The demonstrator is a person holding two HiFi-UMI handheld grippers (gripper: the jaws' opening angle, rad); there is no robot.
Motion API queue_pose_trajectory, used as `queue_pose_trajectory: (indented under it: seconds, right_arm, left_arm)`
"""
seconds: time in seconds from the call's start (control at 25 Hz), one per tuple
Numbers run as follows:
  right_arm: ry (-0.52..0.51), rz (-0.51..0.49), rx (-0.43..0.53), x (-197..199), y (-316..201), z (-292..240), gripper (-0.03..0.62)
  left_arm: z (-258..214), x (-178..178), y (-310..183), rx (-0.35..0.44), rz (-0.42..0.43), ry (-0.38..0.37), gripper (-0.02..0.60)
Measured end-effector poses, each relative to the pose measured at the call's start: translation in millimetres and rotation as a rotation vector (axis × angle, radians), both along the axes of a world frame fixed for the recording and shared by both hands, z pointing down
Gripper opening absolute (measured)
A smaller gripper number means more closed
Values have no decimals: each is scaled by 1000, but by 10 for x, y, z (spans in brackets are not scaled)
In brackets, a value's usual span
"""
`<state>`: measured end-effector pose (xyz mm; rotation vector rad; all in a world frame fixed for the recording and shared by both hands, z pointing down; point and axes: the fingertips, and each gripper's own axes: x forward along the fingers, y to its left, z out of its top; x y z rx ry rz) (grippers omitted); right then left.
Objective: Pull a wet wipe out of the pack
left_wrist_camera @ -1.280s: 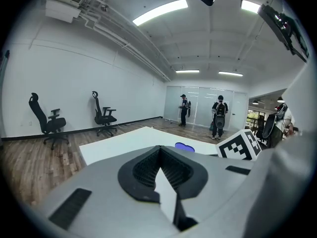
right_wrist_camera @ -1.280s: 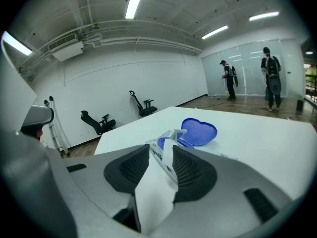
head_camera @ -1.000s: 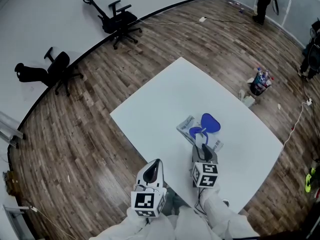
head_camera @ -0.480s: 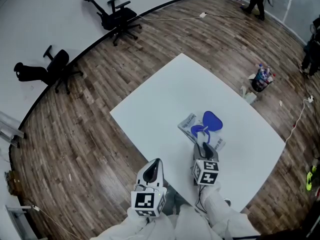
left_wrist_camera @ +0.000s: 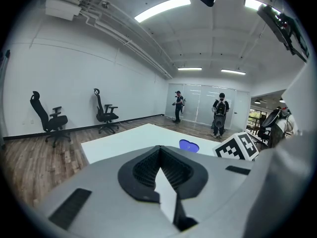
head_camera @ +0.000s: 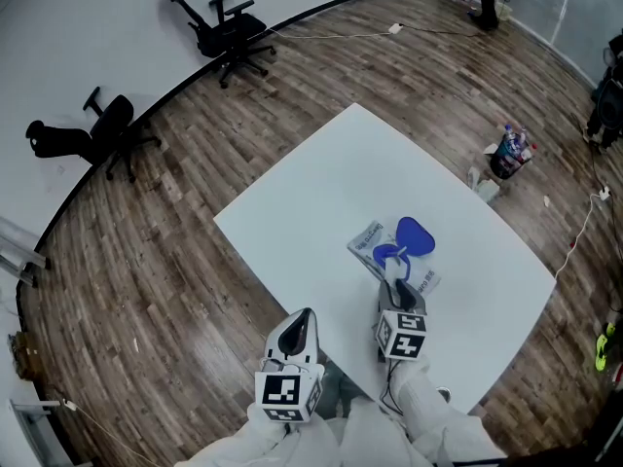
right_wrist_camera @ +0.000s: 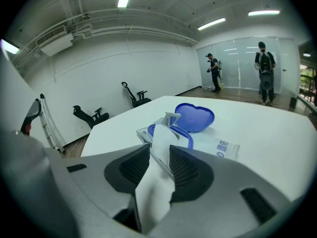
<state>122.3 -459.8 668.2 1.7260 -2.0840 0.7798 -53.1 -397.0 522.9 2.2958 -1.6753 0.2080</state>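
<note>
Rising creased from the flat white pack [right_wrist_camera: 220, 145], blue heart-shaped lid [right_wrist_camera: 194, 117] open, a white wet wipe [right_wrist_camera: 159, 140] sits clamped in the right hand-held gripper [right_wrist_camera: 159, 153]; the left hand-held gripper [left_wrist_camera: 159, 151] is closed.

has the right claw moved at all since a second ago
No. The right claw stays put against the wipe pack and the table, shut on the wet wipe.

White sleeves [head_camera: 428, 409]; grey left tongs [head_camera: 305, 316], right tongs [head_camera: 393, 280].
</note>
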Motion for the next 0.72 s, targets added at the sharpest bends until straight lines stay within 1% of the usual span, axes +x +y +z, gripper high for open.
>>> queue_pose_trajectory:
  seconds: [0.28, 0.44, 0.72]
  right_arm:
    - [8, 11, -6, 2, -32, 2, 129]
    - [16, 28, -5, 48, -45, 0, 92]
    - [13, 35, -6, 48, -29, -3, 91]
  left_arm:
    - [16, -36, -5, -6, 3, -5, 0]
    - [9, -41, -6, -3, 3, -8, 0]
    - [19, -83, 44, -7, -4, -10, 0]
